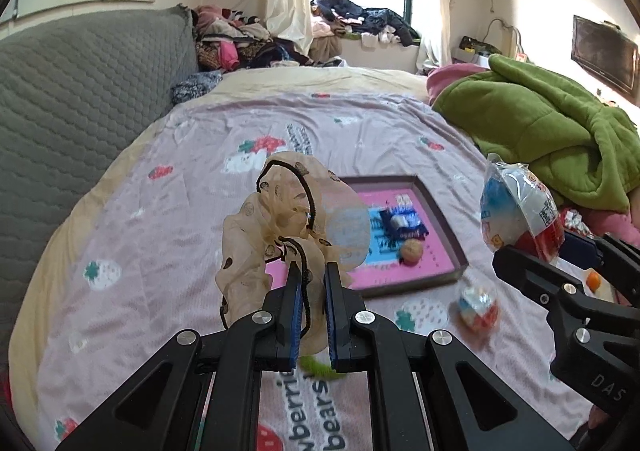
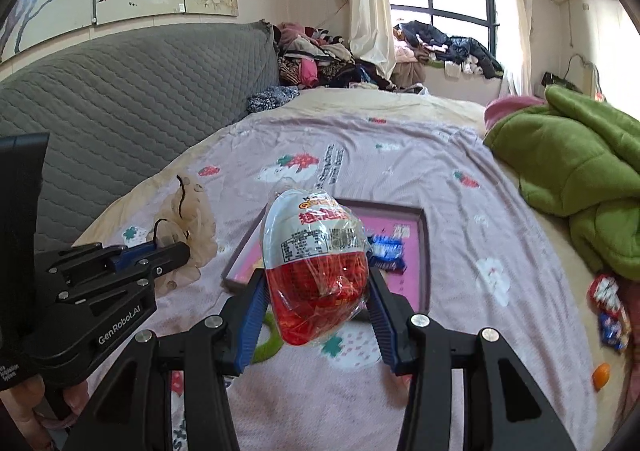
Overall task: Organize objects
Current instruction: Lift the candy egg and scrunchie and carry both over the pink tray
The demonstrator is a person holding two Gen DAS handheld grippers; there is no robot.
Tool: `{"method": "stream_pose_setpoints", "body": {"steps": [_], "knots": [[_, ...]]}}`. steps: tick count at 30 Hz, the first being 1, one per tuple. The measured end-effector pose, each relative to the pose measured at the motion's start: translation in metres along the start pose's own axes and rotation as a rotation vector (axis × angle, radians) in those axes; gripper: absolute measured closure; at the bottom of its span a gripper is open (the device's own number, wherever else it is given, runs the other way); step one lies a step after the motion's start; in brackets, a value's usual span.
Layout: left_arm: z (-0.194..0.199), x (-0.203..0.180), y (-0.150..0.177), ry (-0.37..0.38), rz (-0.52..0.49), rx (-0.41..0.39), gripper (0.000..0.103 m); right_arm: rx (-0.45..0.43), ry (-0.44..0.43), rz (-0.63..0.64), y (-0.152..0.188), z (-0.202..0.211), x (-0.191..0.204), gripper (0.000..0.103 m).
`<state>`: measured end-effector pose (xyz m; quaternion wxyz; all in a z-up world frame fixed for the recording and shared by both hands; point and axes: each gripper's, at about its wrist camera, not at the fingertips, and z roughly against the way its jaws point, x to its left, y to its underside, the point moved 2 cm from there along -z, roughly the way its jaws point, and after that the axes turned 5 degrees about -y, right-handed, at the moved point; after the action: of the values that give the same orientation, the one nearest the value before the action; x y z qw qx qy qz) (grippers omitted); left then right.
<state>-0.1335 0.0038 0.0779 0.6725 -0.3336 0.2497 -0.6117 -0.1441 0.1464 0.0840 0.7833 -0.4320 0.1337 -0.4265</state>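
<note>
My left gripper (image 1: 313, 271) is shut on a sheer beige drawstring pouch (image 1: 280, 227) with black cords, held up over the bed. In the right wrist view the same pouch (image 2: 188, 227) hangs at the left gripper (image 2: 176, 251). My right gripper (image 2: 316, 291) is shut on a plastic-wrapped egg-shaped toy (image 2: 316, 263), white on top and red below; in the left wrist view this egg (image 1: 520, 211) shows at the right. Beyond both lies a shallow box (image 1: 444, 219) with a pink floor, holding a blue snack packet (image 1: 402, 225) and a small round ball (image 1: 412, 251).
A small wrapped egg (image 1: 478, 307) lies on the sheet near the box. A green ring (image 2: 268, 339) lies below the grippers. A green blanket (image 2: 580, 179) is heaped at the right, with snack packets (image 2: 608, 307) and an orange piece (image 2: 601, 375) near it. A grey headboard (image 1: 80, 99) stands at the left.
</note>
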Motion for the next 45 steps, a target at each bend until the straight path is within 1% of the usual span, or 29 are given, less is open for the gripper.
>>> {"method": "stream_pose_setpoints", "body": {"steps": [5, 8, 12, 16, 20, 24, 28, 34, 40, 45], "knots": [[-0.013, -0.008, -0.03, 0.016, -0.001, -0.006, 0.093, 0.002, 0.023, 0.008, -0.021, -0.009, -0.014, 0.054], [-0.026, -0.013, -0.041, 0.026, 0.005, 0.001, 0.093, 0.007, 0.034, 0.014, -0.029, -0.019, -0.022, 0.054], [-0.057, -0.023, -0.05, 0.036, 0.003, 0.025, 0.093, 0.038, 0.054, 0.01, -0.034, -0.045, -0.041, 0.054], [-0.097, -0.037, -0.053, 0.06, 0.0, 0.072, 0.093, 0.09, 0.069, 0.002, -0.028, -0.078, -0.062, 0.054], [-0.143, -0.053, -0.048, 0.077, -0.017, 0.137, 0.093, 0.164, 0.084, -0.021, -0.014, -0.119, -0.084, 0.054], [-0.179, -0.064, -0.035, 0.069, -0.043, 0.197, 0.093, 0.227, 0.083, -0.033, 0.002, -0.151, -0.099, 0.054], [-0.203, -0.069, -0.022, 0.059, -0.066, 0.246, 0.093, 0.265, 0.087, -0.038, 0.013, -0.172, -0.105, 0.054], [-0.222, -0.074, -0.01, 0.046, -0.1, 0.277, 0.091, 0.302, 0.105, -0.058, 0.023, -0.188, -0.112, 0.054], [-0.229, -0.078, -0.004, 0.039, -0.115, 0.29, 0.089, 0.323, 0.122, -0.05, 0.029, -0.192, -0.113, 0.054], [-0.229, -0.082, -0.001, 0.032, -0.136, 0.294, 0.084, 0.337, 0.132, -0.054, 0.032, -0.194, -0.113, 0.054]]}}
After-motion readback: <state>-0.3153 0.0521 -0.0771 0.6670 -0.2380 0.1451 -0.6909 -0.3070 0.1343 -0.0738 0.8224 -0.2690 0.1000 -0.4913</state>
